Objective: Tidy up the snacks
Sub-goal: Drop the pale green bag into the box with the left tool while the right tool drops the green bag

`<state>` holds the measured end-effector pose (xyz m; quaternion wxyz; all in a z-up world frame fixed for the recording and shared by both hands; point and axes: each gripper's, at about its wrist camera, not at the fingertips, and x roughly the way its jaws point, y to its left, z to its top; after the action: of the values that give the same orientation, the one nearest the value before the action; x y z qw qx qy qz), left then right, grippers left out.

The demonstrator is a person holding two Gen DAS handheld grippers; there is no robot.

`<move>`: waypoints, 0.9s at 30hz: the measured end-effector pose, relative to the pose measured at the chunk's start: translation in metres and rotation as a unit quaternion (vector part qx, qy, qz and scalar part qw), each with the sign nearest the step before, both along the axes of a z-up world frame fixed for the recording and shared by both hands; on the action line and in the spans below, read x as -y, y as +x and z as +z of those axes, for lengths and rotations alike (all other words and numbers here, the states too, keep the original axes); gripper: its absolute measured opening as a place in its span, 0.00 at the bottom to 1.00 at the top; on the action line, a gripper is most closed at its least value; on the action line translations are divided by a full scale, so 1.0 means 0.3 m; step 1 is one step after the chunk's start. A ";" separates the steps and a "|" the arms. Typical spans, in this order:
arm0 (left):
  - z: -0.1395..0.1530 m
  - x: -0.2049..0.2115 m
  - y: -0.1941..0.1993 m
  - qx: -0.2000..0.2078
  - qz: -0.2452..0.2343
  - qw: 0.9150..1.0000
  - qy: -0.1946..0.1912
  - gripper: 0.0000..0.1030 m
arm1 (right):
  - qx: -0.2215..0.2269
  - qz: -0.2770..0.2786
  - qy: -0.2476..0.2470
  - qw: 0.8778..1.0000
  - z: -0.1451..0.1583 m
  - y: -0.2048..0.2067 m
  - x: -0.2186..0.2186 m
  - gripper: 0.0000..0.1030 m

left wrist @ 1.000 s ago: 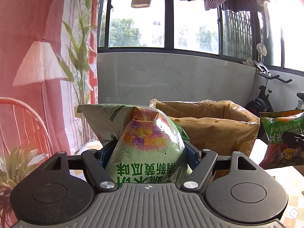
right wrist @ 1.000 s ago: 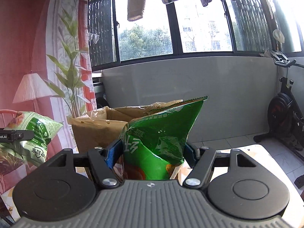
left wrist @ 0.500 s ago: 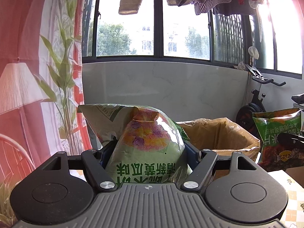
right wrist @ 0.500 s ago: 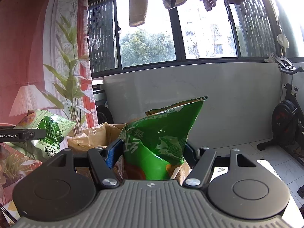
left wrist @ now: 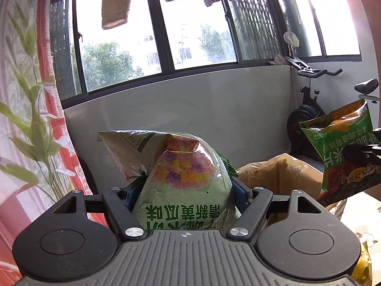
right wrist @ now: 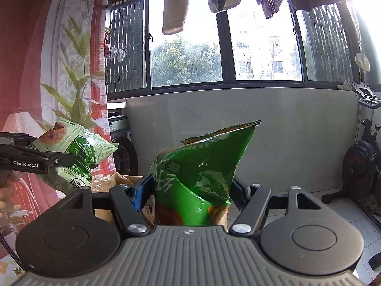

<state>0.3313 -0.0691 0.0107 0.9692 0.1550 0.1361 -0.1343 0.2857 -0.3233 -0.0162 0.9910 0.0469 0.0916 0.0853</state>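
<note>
Clamped, my left gripper holds the pale green snack bag near the cardboard box. Right view: my right gripper pinches the dark green snack bag; I'd lower both in gently.

Laundry hangs above the window, an exercise bike (far right) by the wall.

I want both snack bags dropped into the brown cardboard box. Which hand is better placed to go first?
Probably the right. Its dark green bag hangs directly in front of the cardboard box, whose opening shows just beyond its jaws. The left's pale green bag sits left of the box.
</note>
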 end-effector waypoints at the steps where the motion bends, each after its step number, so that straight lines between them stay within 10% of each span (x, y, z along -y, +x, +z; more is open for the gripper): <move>1: -0.006 0.015 0.025 -0.001 0.001 1.000 0.009 0.75 | -0.001 -0.001 -0.003 1.000 0.000 0.019 -0.002 0.67; 11: -0.138 0.109 0.166 -0.077 -0.021 0.993 0.092 0.75 | -0.019 0.010 -0.022 1.000 -0.019 0.109 -0.017 0.67; 27: -0.131 0.033 0.211 -0.121 -0.010 0.993 0.000 0.85 | -0.065 0.025 -0.017 0.997 -0.072 0.175 -0.043 0.67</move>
<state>0.3946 -0.0790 -0.0285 0.9444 0.1387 0.2502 -0.1622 0.3382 -0.3104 -0.0377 0.9811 0.0328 0.1587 0.1055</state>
